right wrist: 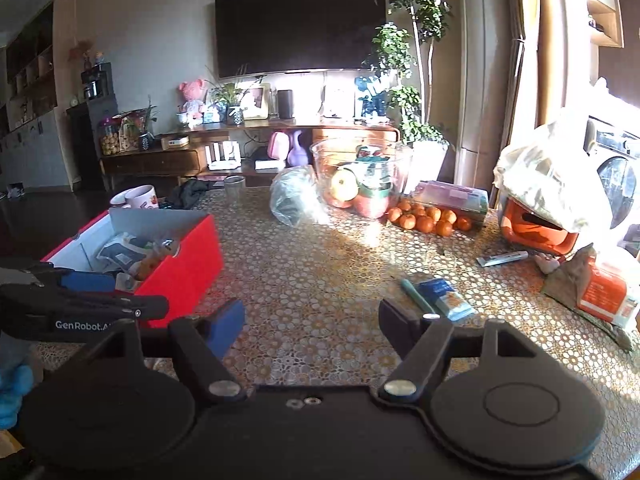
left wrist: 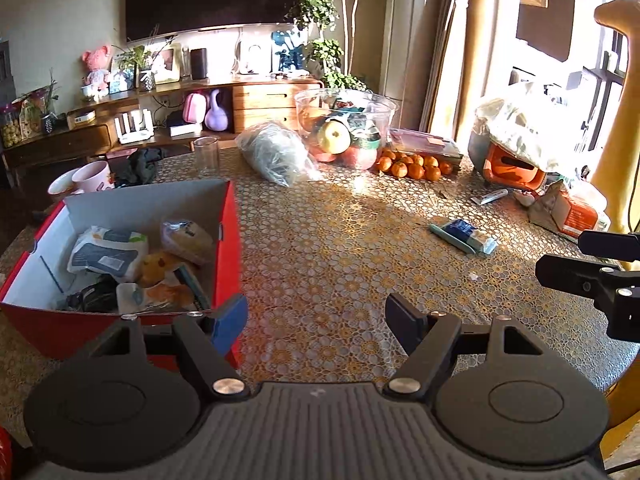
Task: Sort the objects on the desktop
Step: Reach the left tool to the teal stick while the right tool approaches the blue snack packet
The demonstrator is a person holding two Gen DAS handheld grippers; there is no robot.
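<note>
A red cardboard box (left wrist: 230,240) with a grey inside stands at the left of the table and holds several snack packets and pouches; the box (right wrist: 188,256) also shows in the right wrist view. A blue packet (left wrist: 466,236) with a teal pen beside it lies on the table to the right, and the same blue packet (right wrist: 444,298) lies just beyond my right gripper's right finger. My left gripper (left wrist: 318,320) is open and empty beside the box's near right corner. My right gripper (right wrist: 312,322) is open with nothing between its fingers.
At the back stand a clear bowl of fruit (left wrist: 346,128), a pile of tangerines (left wrist: 414,166), a plastic bag (left wrist: 276,154), a glass (left wrist: 206,154) and mugs (left wrist: 94,178). An orange container (right wrist: 536,230), a small tube (right wrist: 502,258) and an orange-white packet (right wrist: 604,294) lie at the right.
</note>
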